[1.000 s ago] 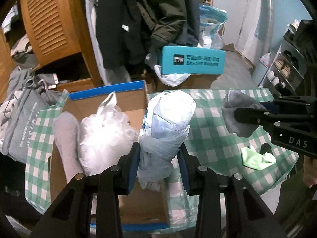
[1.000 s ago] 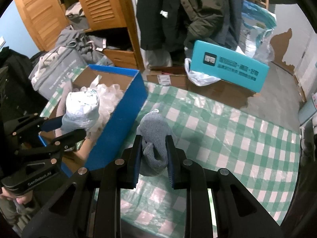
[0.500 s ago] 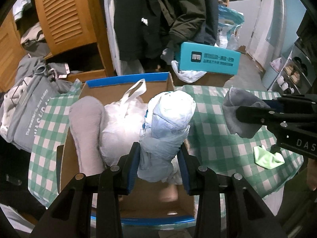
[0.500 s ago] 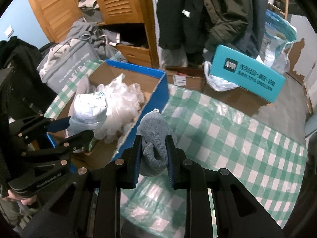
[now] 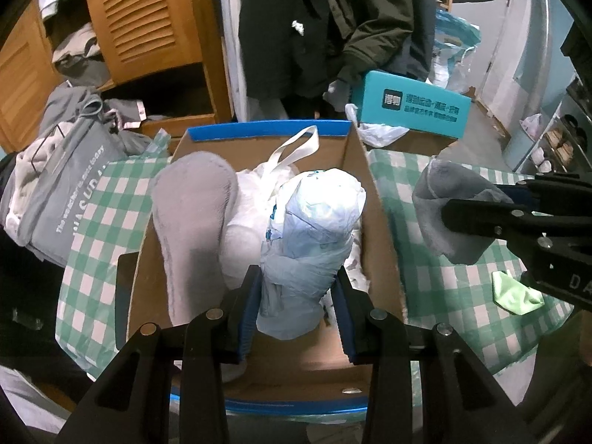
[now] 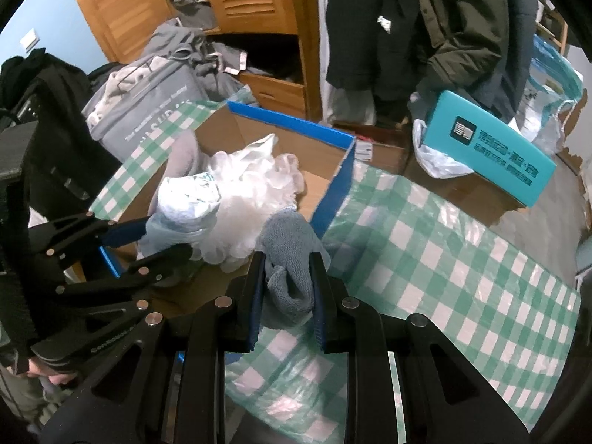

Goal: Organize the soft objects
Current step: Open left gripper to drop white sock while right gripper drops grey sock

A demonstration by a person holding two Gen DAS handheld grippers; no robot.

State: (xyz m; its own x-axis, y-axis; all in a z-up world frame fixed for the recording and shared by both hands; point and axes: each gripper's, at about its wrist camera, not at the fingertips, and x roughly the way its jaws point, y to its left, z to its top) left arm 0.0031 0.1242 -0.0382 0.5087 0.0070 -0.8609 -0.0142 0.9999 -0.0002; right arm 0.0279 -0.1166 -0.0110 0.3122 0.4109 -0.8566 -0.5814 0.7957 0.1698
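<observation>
My left gripper [image 5: 298, 298] is shut on a pale blue bundled plastic bag [image 5: 310, 236] and holds it above the open cardboard box [image 5: 381, 229] with blue edges. The bag also shows in the right wrist view [image 6: 185, 203]. In the box lie a grey plush slipper [image 5: 192, 229] and a crumpled white plastic bag [image 5: 259, 199]. My right gripper [image 6: 288, 292] is shut on a grey sock [image 6: 292, 255] and holds it over the box's right wall [image 6: 333, 192]. The sock shows at the right of the left wrist view [image 5: 444, 211].
The box stands on a table with a green checked cloth [image 6: 444, 259]. A light green cloth [image 5: 514, 292] lies on it to the right. A teal box [image 5: 410, 107], hanging coats [image 5: 325, 26], a wooden wardrobe [image 5: 140, 18] and a grey bag [image 5: 51, 199] stand behind.
Both grippers have moved left with their loads. The blue bag now hangs over the middle of the box, and the sock has come from above the cloth to the box's right wall.
</observation>
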